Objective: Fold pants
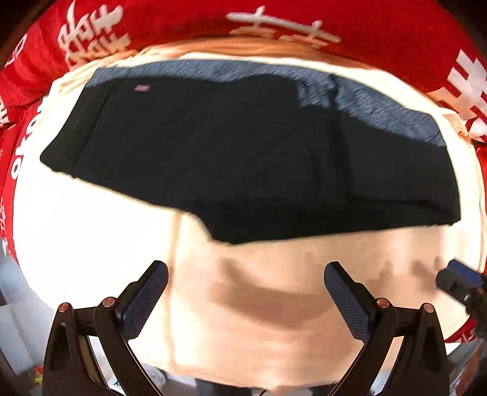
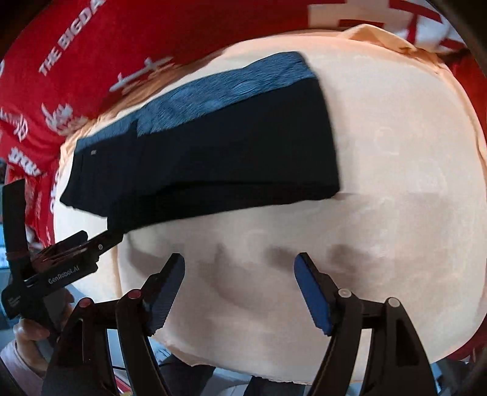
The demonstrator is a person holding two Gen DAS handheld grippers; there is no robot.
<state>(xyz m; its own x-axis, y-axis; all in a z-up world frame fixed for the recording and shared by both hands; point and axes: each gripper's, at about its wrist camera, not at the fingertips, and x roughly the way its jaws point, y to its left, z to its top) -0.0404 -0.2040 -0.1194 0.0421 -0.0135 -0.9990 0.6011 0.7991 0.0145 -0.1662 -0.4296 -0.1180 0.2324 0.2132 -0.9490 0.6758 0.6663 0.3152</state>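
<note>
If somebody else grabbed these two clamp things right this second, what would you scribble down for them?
Left gripper: open, nothing between its fingers, over bare cloth near the pants.
Right gripper: open and empty too, also over bare cloth.
Pants: dark, with a blue-grey waistband, lying in a compact folded stack on the cream cloth that covers the table; a red printed fabric lies behind it.
Done: the pants look folded over at least once, and neither gripper is touching them.
Left: check whether one more fold or some tidying of the uneven left edge is wanted; otherwise it looks about finished.
</note>
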